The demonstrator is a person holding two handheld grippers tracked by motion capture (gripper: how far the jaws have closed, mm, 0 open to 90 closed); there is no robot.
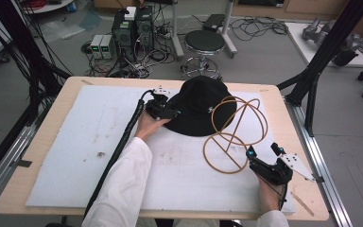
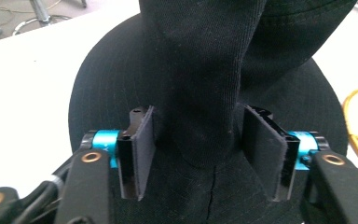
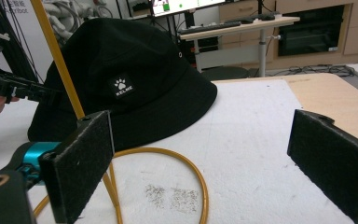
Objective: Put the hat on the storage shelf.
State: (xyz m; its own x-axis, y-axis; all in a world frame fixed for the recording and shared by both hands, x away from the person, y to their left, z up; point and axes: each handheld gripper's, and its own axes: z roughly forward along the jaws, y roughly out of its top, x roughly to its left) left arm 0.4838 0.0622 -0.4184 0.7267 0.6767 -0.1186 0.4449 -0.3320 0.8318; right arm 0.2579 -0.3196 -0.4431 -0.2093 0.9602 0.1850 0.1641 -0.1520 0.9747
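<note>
A black hat (image 1: 199, 105) sits on the white mat (image 1: 75, 142) toward the far middle of the table (image 1: 38, 137), partly over a yellow wire stand (image 1: 231, 137) whose base ring lies on the mat. The left gripper (image 2: 196, 154) is at the hat's left side, its jaws apart with a raised fold of the crown between the pads, though I cannot tell whether they pinch it. The right gripper (image 3: 205, 163) hovers near the ring, jaws wide open and empty.
</note>
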